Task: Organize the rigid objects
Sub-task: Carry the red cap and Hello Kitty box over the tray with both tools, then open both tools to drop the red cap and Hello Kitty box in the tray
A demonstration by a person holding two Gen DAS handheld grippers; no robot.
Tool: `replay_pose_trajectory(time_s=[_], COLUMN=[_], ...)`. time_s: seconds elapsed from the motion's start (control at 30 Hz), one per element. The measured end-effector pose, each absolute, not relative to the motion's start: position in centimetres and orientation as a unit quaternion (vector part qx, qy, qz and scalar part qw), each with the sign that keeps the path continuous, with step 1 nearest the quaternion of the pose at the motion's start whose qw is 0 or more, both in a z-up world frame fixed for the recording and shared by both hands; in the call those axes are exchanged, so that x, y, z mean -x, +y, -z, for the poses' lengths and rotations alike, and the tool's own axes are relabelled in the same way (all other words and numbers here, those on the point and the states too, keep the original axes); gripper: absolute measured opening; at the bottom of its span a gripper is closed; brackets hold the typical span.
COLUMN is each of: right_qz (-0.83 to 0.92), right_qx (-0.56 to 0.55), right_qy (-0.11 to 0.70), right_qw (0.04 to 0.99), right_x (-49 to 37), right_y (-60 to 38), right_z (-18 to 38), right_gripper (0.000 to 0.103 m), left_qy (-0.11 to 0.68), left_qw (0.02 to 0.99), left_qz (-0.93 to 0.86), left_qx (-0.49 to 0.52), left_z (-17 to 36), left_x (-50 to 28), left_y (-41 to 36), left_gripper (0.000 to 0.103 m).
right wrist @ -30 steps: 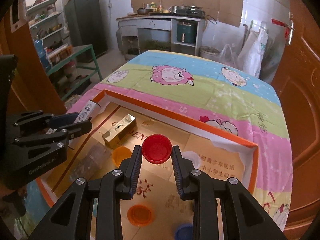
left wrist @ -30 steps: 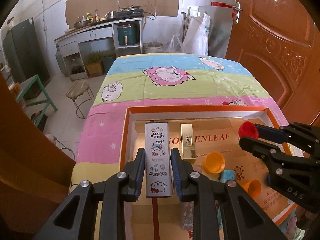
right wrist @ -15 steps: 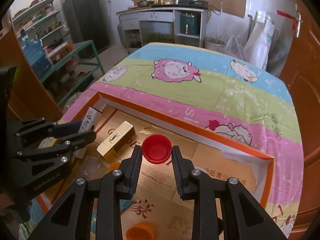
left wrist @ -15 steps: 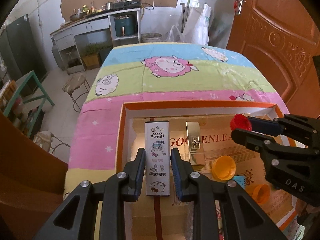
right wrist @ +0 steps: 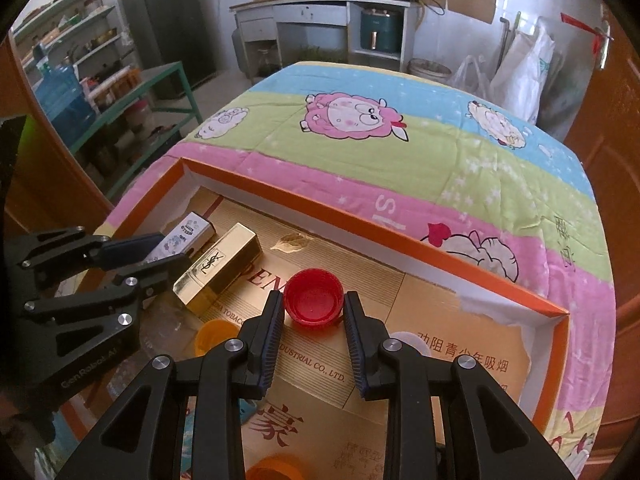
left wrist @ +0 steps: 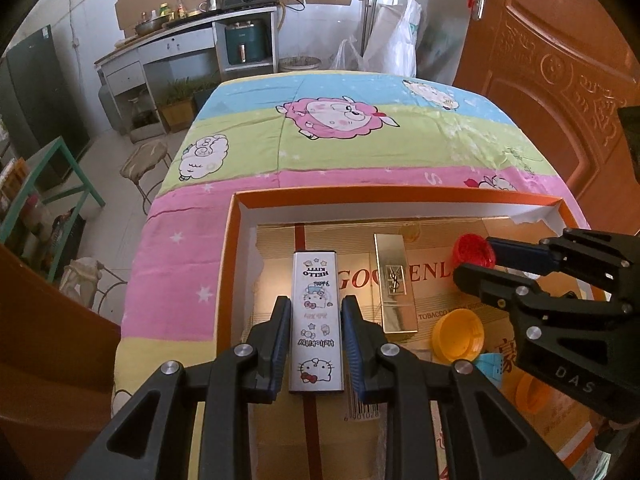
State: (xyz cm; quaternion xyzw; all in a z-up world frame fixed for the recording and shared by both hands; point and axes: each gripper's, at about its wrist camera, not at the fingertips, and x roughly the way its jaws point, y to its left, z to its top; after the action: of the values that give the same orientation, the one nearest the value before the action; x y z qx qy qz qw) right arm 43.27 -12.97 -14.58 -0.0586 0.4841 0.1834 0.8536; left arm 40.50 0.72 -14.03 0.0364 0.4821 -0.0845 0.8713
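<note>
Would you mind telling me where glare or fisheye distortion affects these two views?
Left wrist view: the gold box mirrors bright light along its top, and the door and tray rim bow outward. Right wrist view: the red cap glows, lit through, with dark vignetting in the corners; the centre stays sharp.

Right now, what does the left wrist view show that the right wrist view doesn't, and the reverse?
Only the left wrist view shows the Hello Kitty box's full printed face between the left gripper's fingers, a stool on the floor, and a light blue item beside the yellow cap.

Only the right wrist view shows the red cap's hollow inside between the right gripper's fingers, a white cap, and storage shelves.

Both show the orange-rimmed tray, the gold YSL box, both held items, and the sheep-print sheet.
</note>
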Motion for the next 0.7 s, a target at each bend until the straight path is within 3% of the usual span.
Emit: replay_pose_trajectory(time_s=[0.4,0.47,0.53,0.7], right_qz=[-0.175,-0.174,-0.175,-0.174], right_qx=[0.063,0.066,0.068,0.069], right_qy=[0.491,0.492,0.493,0.492], right_qw=[0.851,0.851,0.85,0.85], right_x=[-43.68,-43.64,-43.58,-43.57], right_y=[-12.87,-12.79,-12.7,-12.69], right_z=[14.98,15.05,15.11,15.15], right_gripper=[0.033,0.039,0.054,0.056], left_qy=[0.475,0.475,0.474,0.469], left_qw=[0.875,0.875,0.875,0.877], left_qz=[0.09,0.093,0.095,0.097], left_qx=[-0.034,-0.033,-0.031,-0.03], left_z=[13.92,13.9,13.83,13.58], left_x=[-40.3,-40.27,-40.19,-39.98], left_y=[0.78,0.77,0.79,0.79], left_gripper=[0.03,0.038,0.046,0.047])
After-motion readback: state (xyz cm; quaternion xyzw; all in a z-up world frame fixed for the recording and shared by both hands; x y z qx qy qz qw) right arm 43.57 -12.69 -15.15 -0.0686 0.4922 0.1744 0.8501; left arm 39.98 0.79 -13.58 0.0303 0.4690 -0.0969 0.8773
